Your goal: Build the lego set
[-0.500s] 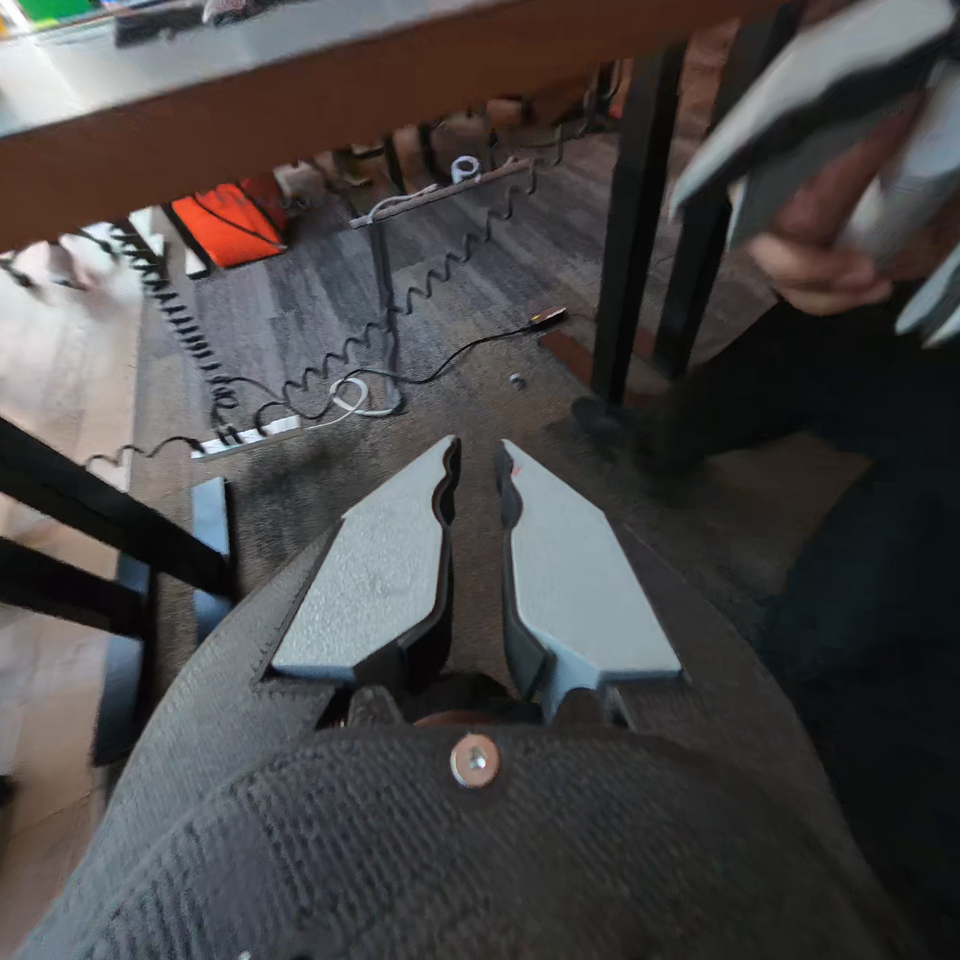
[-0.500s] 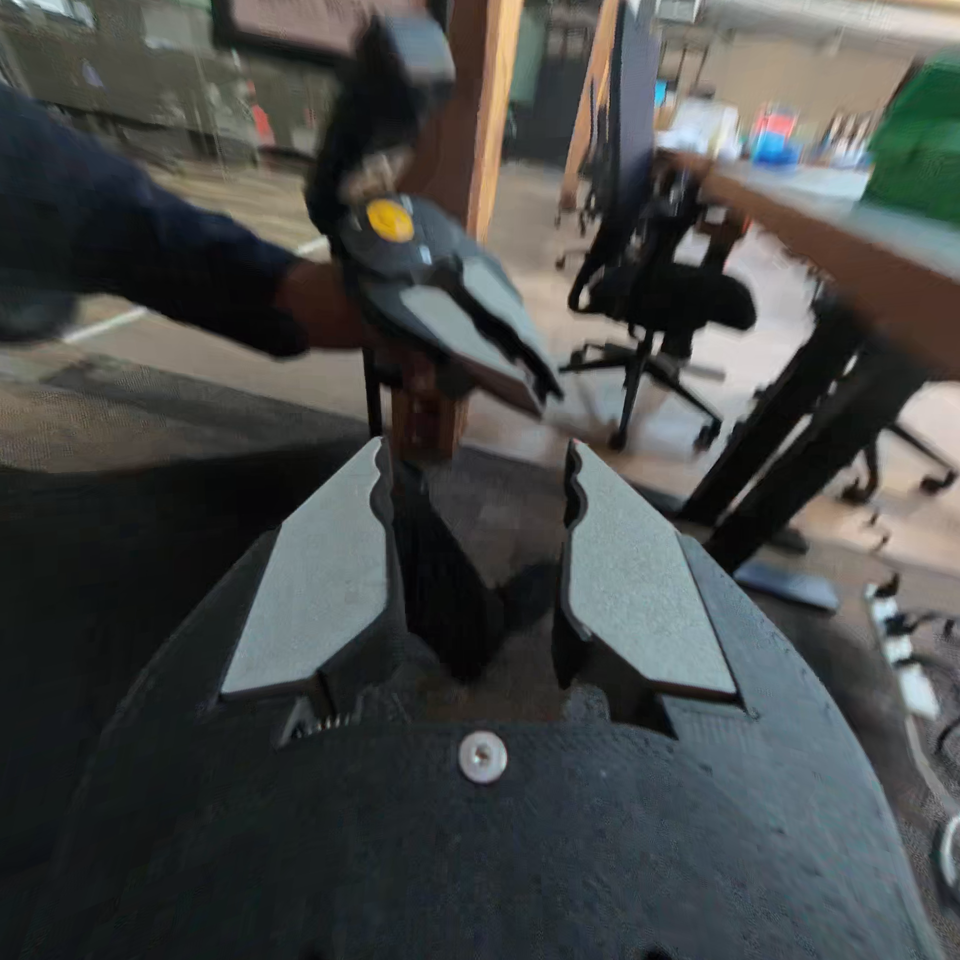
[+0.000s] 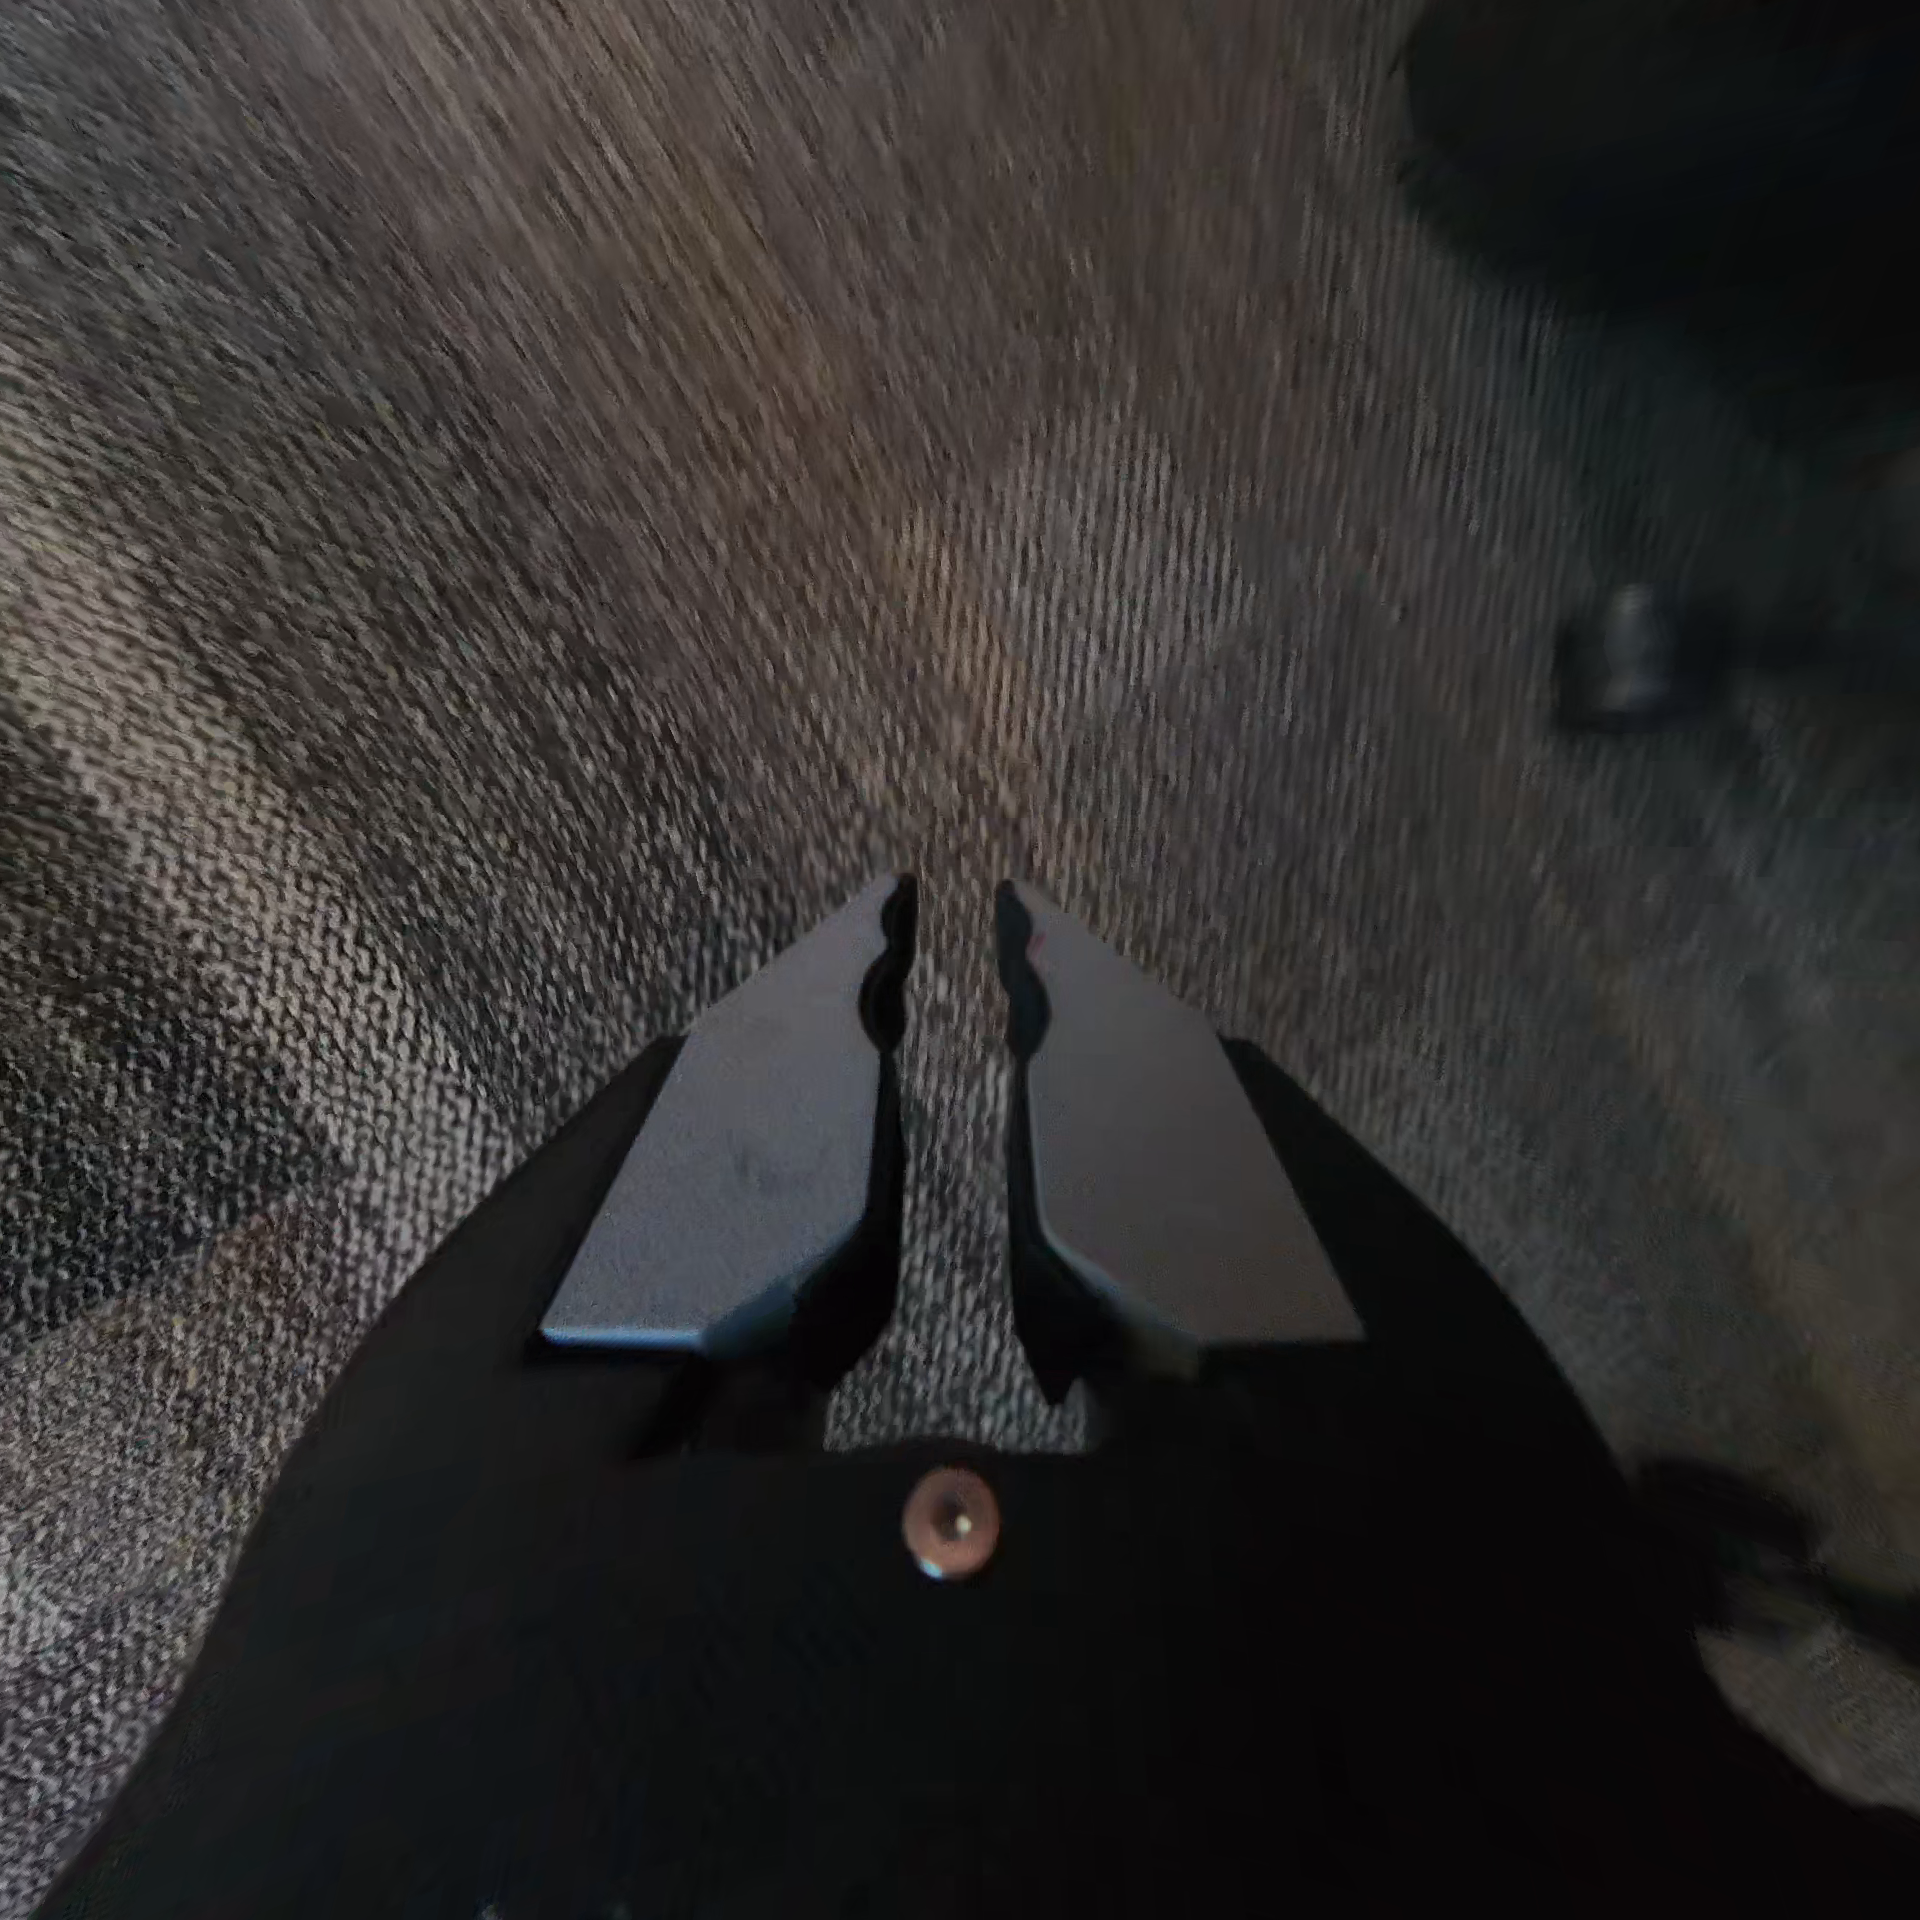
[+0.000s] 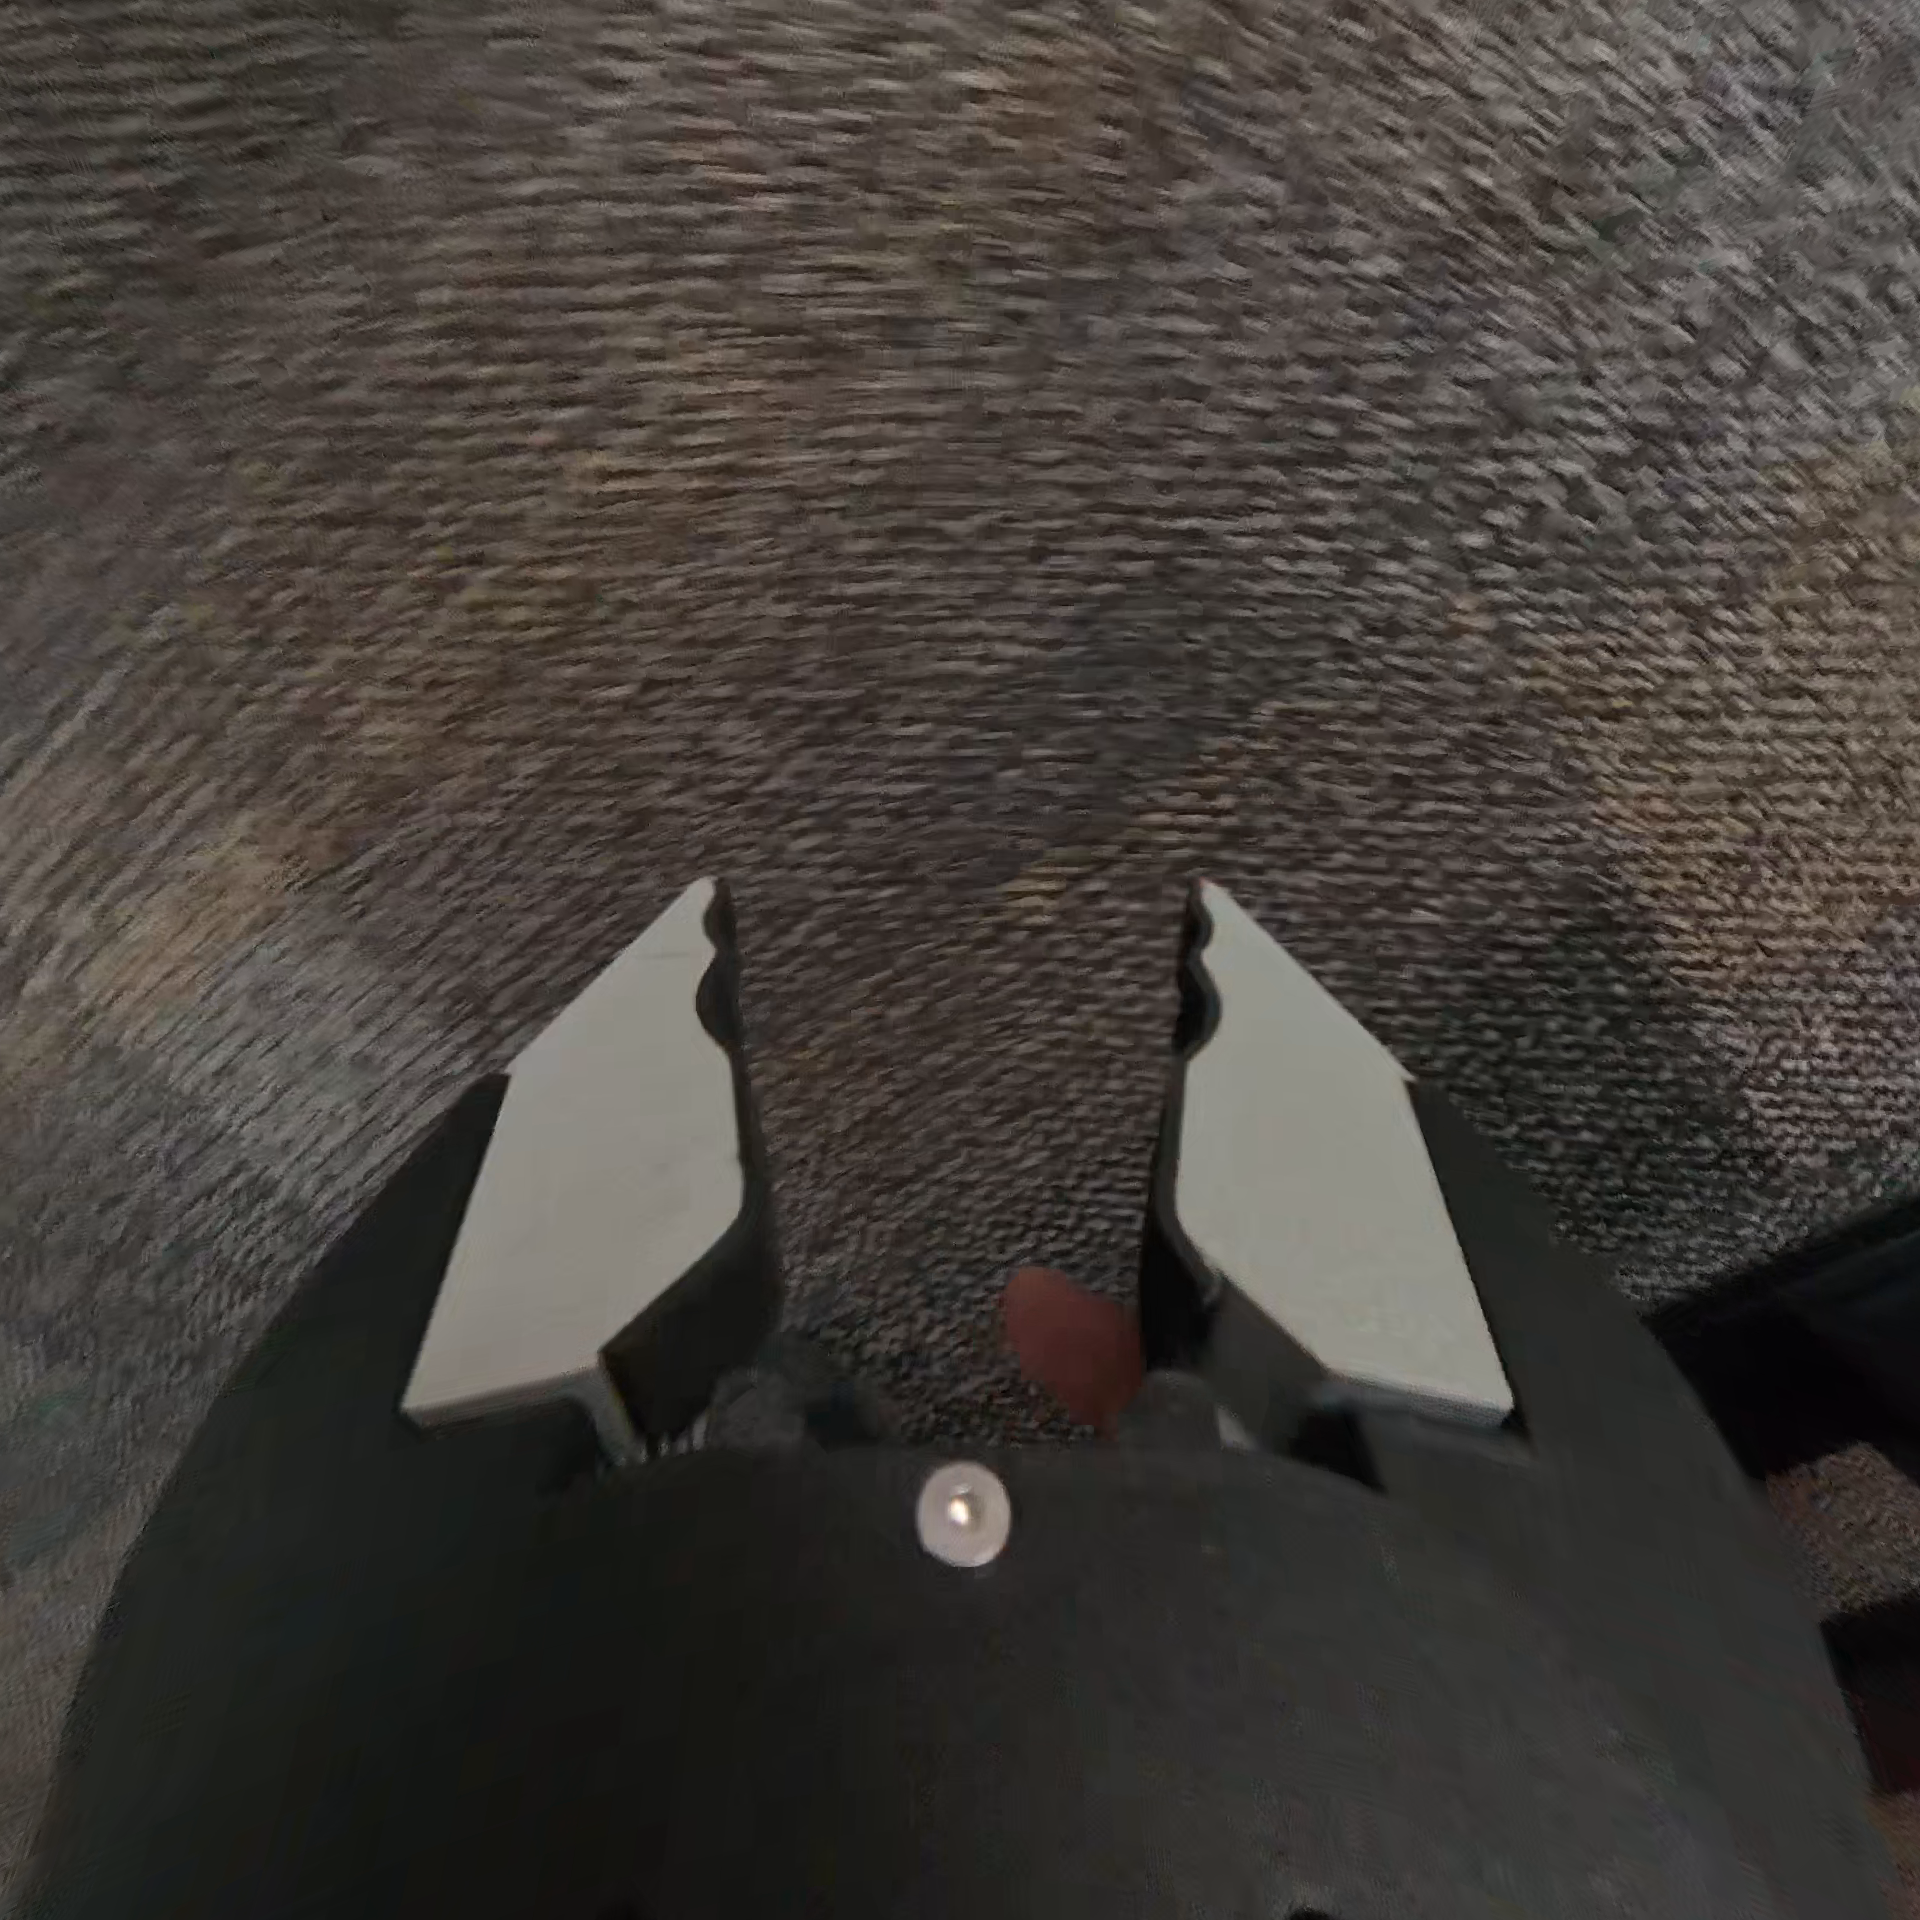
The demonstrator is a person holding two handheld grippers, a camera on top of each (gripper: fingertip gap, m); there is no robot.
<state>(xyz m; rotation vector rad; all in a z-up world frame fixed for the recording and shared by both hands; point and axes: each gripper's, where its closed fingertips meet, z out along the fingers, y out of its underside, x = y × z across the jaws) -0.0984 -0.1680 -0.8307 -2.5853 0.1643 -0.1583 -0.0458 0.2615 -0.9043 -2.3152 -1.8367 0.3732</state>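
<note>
Over grey-brown woven carpet floor (image 4: 935, 468): left gripper (image 3: 956, 894) pointing down, jaws nearly closed, empty; right gripper (image 4: 956, 894) pointing down, jaws wide, empty. No lego showing; direction from jaws unknowable.

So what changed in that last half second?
Both claws swung down to face the carpet: the table, chairs and cables are out of view. Left claw remains narrowly open, right claw wider; both still empty. No lego visible.
</note>
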